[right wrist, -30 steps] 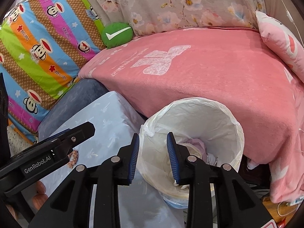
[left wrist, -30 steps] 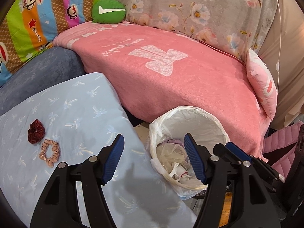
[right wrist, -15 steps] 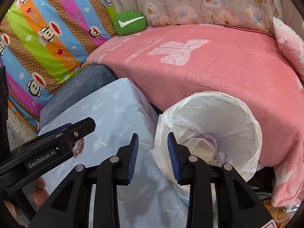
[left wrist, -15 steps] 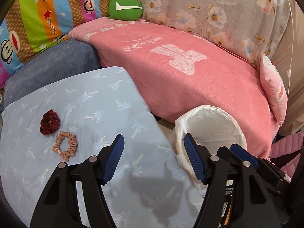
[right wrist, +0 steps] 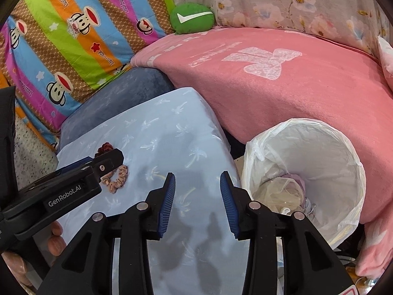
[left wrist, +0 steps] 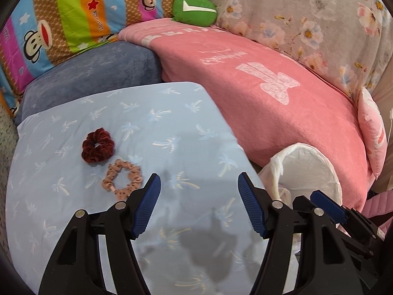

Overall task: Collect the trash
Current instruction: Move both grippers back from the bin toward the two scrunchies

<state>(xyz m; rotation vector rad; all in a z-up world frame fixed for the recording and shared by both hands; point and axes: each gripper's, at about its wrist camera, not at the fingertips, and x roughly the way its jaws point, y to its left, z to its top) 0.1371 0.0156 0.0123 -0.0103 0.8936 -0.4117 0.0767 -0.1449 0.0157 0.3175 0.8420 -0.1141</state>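
A white-lined trash bin (right wrist: 319, 162) stands on the floor right of the light blue cushion (left wrist: 147, 127), with crumpled trash (right wrist: 282, 191) inside; it also shows in the left wrist view (left wrist: 309, 169). My left gripper (left wrist: 199, 199) is open and empty above the cushion, just right of a tan scrunchie (left wrist: 122, 179) and a dark red scrunchie (left wrist: 98, 145). My right gripper (right wrist: 197, 196) is open and empty over the cushion's right part, left of the bin. The left gripper (right wrist: 73, 182) also shows in the right wrist view, partly hiding the scrunchies.
A pink blanket (left wrist: 270, 86) covers the sofa behind the bin. A green round cushion (left wrist: 194, 9) sits at the back. A striped monkey-print cushion (right wrist: 73, 36) and a blue cushion (left wrist: 98, 71) lie at the left. A pink pillow (left wrist: 373, 127) is at the right.
Both grippers have swung left from over the bin to over the blue cushion. The right gripper's jaws have opened wider. The bin now lies at the right of both views.
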